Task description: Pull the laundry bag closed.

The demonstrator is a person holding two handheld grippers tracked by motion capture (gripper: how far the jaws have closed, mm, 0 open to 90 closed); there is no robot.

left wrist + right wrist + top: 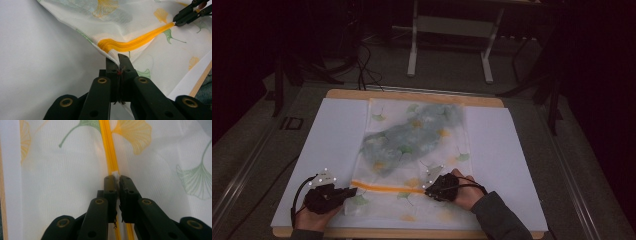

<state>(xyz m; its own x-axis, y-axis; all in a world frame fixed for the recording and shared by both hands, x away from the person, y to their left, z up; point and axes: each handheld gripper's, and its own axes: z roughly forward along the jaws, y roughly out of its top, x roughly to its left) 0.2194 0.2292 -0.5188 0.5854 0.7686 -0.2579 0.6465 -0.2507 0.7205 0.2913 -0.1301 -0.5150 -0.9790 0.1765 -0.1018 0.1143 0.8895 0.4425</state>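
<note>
Mesh bag (pixel 412 150) lies mid-table | your left gripper (pixel 117 58) pinches its 9 o'clock edge | your right gripper (pixel 115 178) holds the zip tab (pixel 115 173) on the yellow zipper (pixel 384 188) | next: pull steadily.

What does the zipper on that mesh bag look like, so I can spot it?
On the white sheet covering the table lies a white mesh laundry bag printed with ginkgo leaves. Near its edge closest to the person runs the zipper, the one solid orange-yellow stripe across the bag.
</note>
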